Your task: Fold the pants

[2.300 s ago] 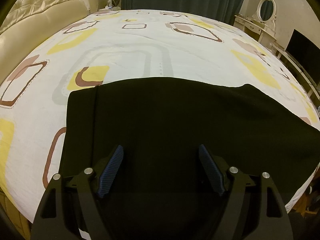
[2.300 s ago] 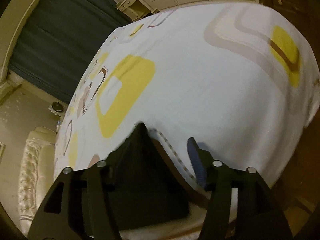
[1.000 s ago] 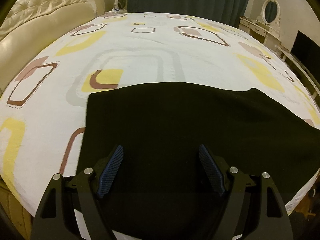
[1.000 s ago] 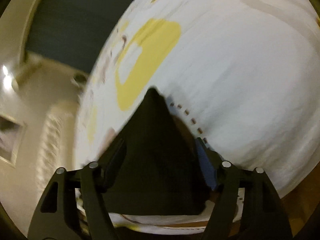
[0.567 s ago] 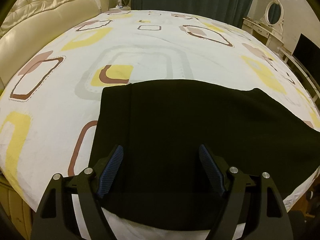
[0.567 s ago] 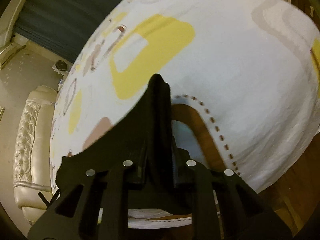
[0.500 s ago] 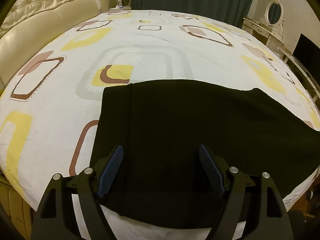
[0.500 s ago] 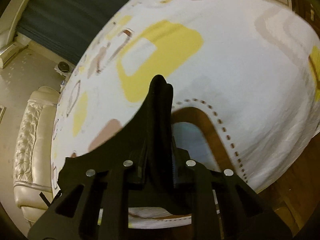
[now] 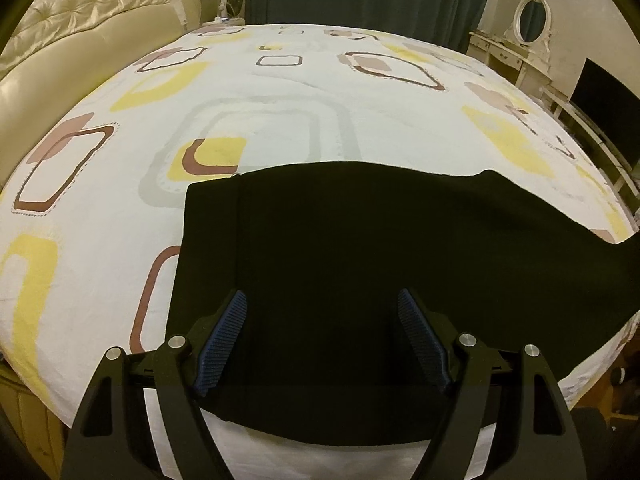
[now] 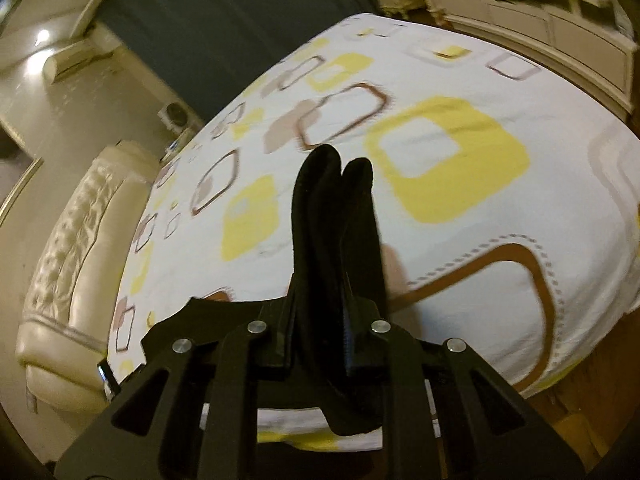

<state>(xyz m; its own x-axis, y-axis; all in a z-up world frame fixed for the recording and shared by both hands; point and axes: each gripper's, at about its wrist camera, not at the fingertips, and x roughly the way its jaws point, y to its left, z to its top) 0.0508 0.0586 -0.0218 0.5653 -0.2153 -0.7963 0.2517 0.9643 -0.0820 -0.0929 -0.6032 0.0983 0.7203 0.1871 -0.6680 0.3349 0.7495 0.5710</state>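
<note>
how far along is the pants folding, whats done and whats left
Done: the pants lie flat on the bed, apparently already doubled leg on leg. In hand: the right gripper is shut on one end of the pants, lifted off the sheet. The left gripper is open above the cloth, gripping nothing. Left: probably carry that end across and finish folding.

I see a big bed with a white sheet that has yellow, brown and grey squares on it. Black pants lie flat on the near part of the bed, reaching to its front edge.
</note>
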